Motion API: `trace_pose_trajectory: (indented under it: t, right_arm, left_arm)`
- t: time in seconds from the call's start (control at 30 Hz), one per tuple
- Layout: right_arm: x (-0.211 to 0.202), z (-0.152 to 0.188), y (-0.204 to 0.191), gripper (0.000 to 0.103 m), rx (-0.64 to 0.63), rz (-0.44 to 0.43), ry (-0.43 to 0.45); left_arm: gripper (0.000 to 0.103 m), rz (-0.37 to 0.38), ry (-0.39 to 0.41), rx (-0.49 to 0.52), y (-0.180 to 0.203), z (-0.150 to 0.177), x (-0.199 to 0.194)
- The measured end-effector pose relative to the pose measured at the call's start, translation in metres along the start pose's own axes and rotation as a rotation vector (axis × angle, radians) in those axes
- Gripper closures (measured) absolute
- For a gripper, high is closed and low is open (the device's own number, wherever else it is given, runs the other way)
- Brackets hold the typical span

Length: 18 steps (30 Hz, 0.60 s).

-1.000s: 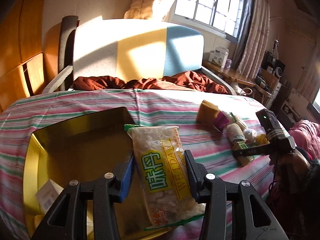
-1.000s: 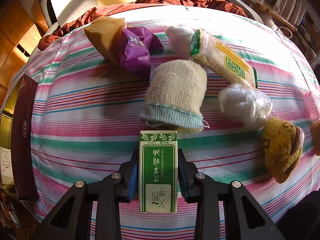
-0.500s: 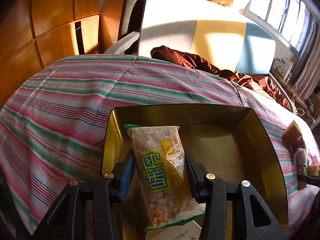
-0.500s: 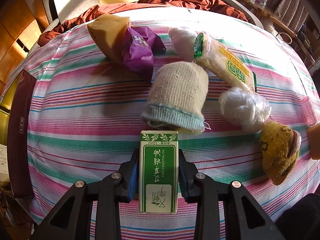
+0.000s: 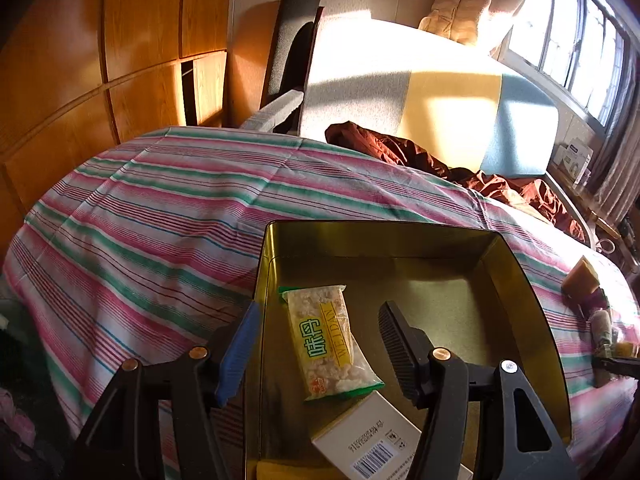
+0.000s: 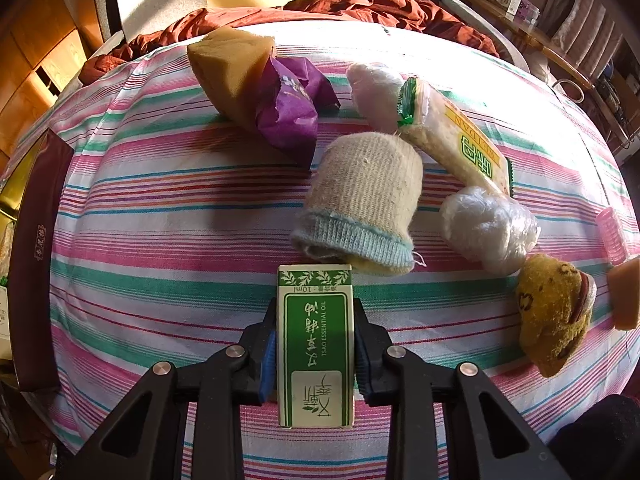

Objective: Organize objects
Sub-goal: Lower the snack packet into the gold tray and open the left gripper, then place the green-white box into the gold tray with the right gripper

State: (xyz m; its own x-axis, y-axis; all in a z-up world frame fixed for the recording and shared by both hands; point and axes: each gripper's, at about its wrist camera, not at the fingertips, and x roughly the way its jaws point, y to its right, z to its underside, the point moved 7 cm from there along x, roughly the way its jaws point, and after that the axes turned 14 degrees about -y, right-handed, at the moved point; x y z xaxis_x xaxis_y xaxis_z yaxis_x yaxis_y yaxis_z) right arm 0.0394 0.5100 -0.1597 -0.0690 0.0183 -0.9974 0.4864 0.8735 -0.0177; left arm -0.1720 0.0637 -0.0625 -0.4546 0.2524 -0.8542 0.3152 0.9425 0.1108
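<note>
One clear-wrapped rice-cracker packet with yellow-green lettering (image 5: pixel 330 342) is now lying loose inside the gold-lined rectangular tin box (image 5: pixel 520 280), beside a white barcoded carton (image 5: pixel 370 438). The left gripper (image 5: pixel 320 344) is hovering over it, its jaws having just been opening and now standing wide, clear of the packet. The right gripper (image 6: pixel 316 344) is gripping a green-and-white essential-oil carton (image 6: pixel 315 344) tightly above the striped bedsheet (image 6: pixel 168 208), probably the next item for the box.

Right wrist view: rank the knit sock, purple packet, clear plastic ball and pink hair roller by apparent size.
1. knit sock
2. purple packet
3. clear plastic ball
4. pink hair roller, cut off at the frame edge
</note>
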Motion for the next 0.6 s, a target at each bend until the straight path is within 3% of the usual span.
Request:
trace_pose_trajectory:
  t: [0.13, 0.33, 0.47, 0.6]
  right_arm:
    - [-0.004, 0.003, -0.027, 0.073, -0.079, -0.053, 0.021]
    - [-0.034, 0.009, -0.074, 0.072, -0.139, -0.155, 0.122]
    - [-0.069, 0.004, -0.131, 0.073, -0.204, -0.251, 0.204]
    - [-0.102, 0.000, -0.199, 0.073, -0.331, -0.335, 0.228]
  left_arm:
    - [0.035, -0.030, 0.088, 0.019, 0.006, 0.018, -0.037]
    - [0.035, -0.026, 0.114, 0.010, 0.011, 0.043, -0.060]
    - [0.035, -0.040, 0.121, 0.007, 0.011, 0.053, -0.066]
    - [0.035, -0.040, 0.111, 0.007, 0.008, 0.060, -0.068]
